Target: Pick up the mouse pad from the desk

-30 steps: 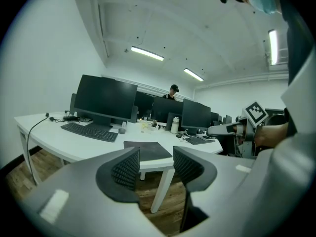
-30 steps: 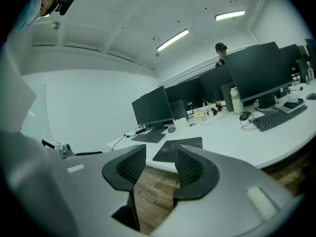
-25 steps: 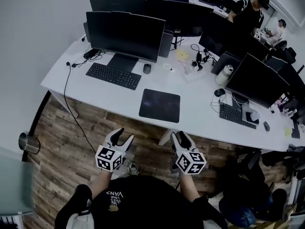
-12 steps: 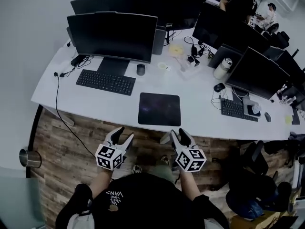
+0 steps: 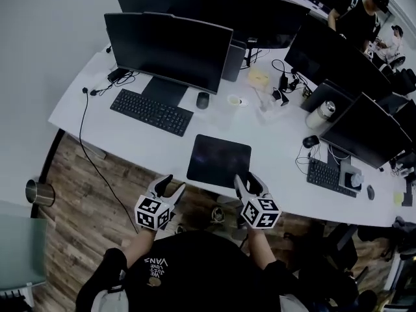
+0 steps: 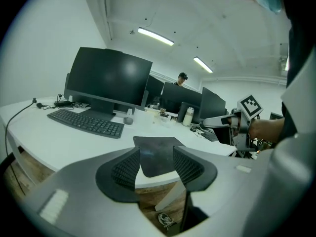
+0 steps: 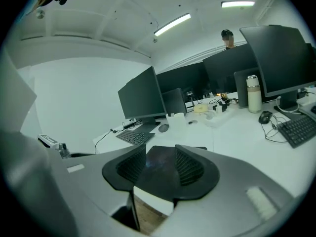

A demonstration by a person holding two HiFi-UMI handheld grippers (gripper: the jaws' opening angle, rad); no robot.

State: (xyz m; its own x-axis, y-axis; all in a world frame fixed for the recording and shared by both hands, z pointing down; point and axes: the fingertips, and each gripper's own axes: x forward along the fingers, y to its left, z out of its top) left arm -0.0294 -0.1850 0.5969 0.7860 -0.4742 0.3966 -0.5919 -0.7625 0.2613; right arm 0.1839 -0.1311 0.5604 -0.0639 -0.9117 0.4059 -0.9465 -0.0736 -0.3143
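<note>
A dark square mouse pad point(image 5: 219, 160) lies flat near the front edge of the white desk point(image 5: 162, 149). Both gripper views look across it, the mouse pad point(image 6: 154, 152) ahead of the left jaws and the mouse pad point(image 7: 160, 169) between the right jaws' line of sight. My left gripper point(image 5: 169, 186) hangs open just off the desk's front edge, left of the pad. My right gripper point(image 5: 249, 182) is open too, at the pad's near right corner. Neither holds anything.
Behind the pad stand a black keyboard point(image 5: 151, 111), a mouse point(image 5: 202, 99) and a large monitor point(image 5: 168, 47). Further right are a bottle point(image 5: 321, 114), cables and a second keyboard point(image 5: 323, 173). Two people point(image 5: 361, 15) are at the back. A metal bin point(image 5: 39, 193) stands on the wood floor.
The head view has shifted and both grippers have come closer to the desk's front edge; the right one now reaches the pad's near corner. Both stay open.
</note>
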